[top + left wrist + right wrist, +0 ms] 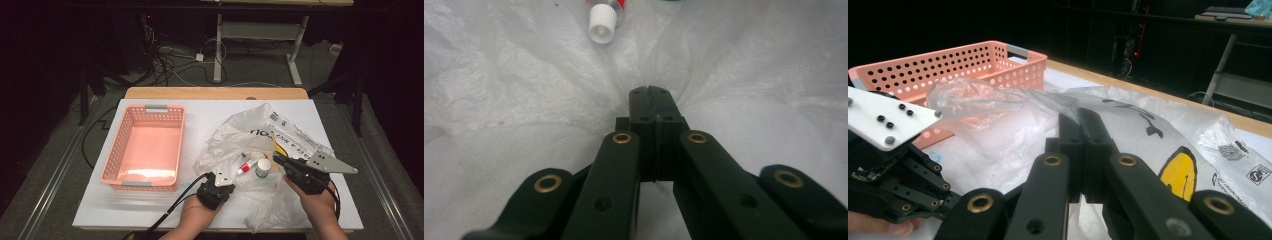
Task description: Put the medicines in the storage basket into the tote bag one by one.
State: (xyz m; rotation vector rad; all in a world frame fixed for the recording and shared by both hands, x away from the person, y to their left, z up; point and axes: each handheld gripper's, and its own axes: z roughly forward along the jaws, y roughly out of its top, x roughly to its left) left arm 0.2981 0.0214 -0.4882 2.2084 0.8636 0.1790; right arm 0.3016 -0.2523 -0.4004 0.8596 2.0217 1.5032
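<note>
Pinching a fold of the clear plastic bag (pixel 549 95) between jaws that had closed tight together, the left tool (pixel 650 92) sat low over the film, which puckered in creases radiating from its tips. The right tool (pixel 1079 117) likewise had its jaws pressed together on the bag's upper edge, lifting the film into a ridge near the bag's right side. In the high view the left tool (pixel 222 176) and right tool (pixel 278 159) gripped the bag (pixel 235 135) from the near side, each held in a hand rising from the bottom edge. Inside the bag lay a red and white tube (pixel 250 163) with a white ribbed cap, and just beside it a small white-capped jar (pixel 262 168). The bag's printing included a yellow smiley face (pixel 1180 172) with black lettering around it, too creased to read, and small square symbols with fine print nearer the edge. To the left, apart from the bag, a pink perforated basket (pixel 116 150) with grey handles stood on the white worktop (pixel 210 112).
</note>
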